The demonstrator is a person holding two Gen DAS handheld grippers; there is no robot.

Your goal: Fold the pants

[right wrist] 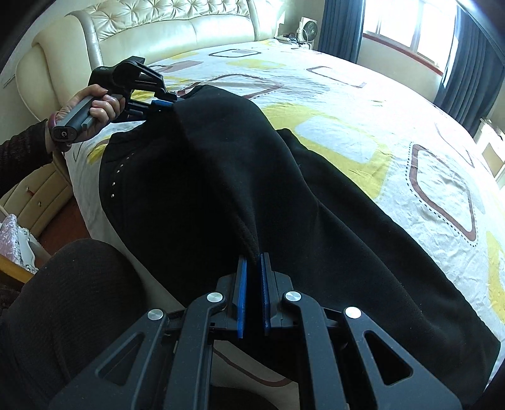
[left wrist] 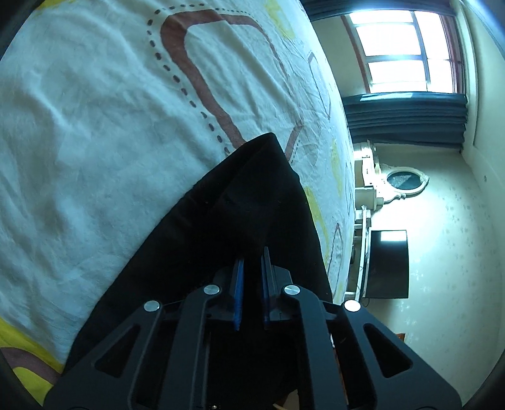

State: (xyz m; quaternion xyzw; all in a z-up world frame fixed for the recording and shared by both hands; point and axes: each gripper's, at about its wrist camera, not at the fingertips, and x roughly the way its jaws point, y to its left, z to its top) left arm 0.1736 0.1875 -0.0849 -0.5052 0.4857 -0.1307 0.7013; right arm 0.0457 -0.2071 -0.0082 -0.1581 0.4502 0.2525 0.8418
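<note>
Across a patterned bedsheet (right wrist: 347,94) lie black pants (right wrist: 221,189), doubled over, each end pinched by the left gripper (right wrist: 172,104) and right gripper (right wrist: 252,261).

Can't see much of my pants (right wrist: 221,189): the far leg end runs off the right wrist frame's bottom-right edge, and the bed (right wrist: 363,104) under them is hidden. Fabric covers my left gripper's (left wrist: 251,252) fingertips.

matt black fleecy pants (right wrist: 252,176) on a creased printed cotton bedsheet (right wrist: 394,104); glossy tufted leather headboard (right wrist: 164,22)
</note>
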